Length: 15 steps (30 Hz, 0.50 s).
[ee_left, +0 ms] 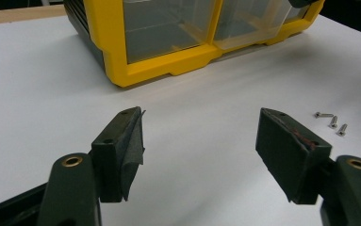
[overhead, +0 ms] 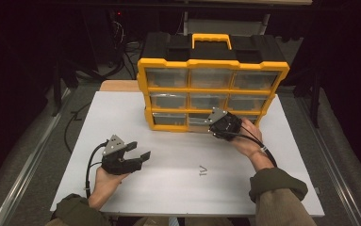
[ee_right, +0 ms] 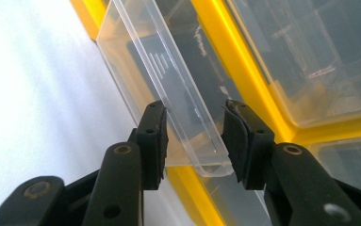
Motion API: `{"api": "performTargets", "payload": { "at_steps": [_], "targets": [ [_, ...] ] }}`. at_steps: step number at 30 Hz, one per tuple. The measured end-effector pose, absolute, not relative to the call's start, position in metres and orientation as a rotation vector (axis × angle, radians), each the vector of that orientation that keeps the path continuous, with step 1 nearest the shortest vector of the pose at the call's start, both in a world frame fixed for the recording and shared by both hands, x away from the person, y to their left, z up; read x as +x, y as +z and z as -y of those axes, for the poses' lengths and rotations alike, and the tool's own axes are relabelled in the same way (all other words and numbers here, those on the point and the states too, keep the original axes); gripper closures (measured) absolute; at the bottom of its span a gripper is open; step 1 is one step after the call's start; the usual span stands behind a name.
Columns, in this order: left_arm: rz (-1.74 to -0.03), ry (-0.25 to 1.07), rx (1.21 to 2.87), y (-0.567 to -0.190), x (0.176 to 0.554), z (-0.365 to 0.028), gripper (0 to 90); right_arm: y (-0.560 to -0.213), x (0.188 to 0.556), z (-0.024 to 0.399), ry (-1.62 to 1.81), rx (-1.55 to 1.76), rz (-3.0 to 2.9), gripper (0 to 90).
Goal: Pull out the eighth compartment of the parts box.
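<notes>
Right gripper at a clear drawer of the yellow organizer

Near left, the left gripper [overhead: 137, 151] rests wide open and empty on the table [overhead: 178, 188]; three screws [ee_left: 331, 120] lie beside it. Farther right, the right gripper [ee_right: 194, 136] straddles the pulled-out bottom-row drawer [ee_right: 168, 84] of the organizer [overhead: 211, 63], jaws apart, pads not pressing.

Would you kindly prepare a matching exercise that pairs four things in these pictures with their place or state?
1. left gripper
2. right gripper
3. three screws
4. organizer handle

A. loose on the white table
B. yellow, on top of the case
C. jaws open above the bare table
D. jaws on either side of the clear drawer's front

Pairs: 1-C, 2-D, 3-A, 4-B
</notes>
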<state>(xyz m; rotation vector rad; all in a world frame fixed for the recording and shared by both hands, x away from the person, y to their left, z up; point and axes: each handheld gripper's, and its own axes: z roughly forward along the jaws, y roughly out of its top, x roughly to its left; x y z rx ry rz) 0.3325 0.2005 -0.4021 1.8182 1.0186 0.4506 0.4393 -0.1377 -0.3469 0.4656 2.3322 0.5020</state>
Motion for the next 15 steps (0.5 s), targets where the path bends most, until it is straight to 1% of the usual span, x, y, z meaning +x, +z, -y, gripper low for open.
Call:
{"api": "performTargets", "payload": {
  "at_steps": [15],
  "targets": [
    [-1.022,0.449,1.824,-0.4025,0.3329,-0.2003,33.0,-0.3431,0.4317,0.1443,0.559,0.473,-2.389,62.6]
  ]
}}
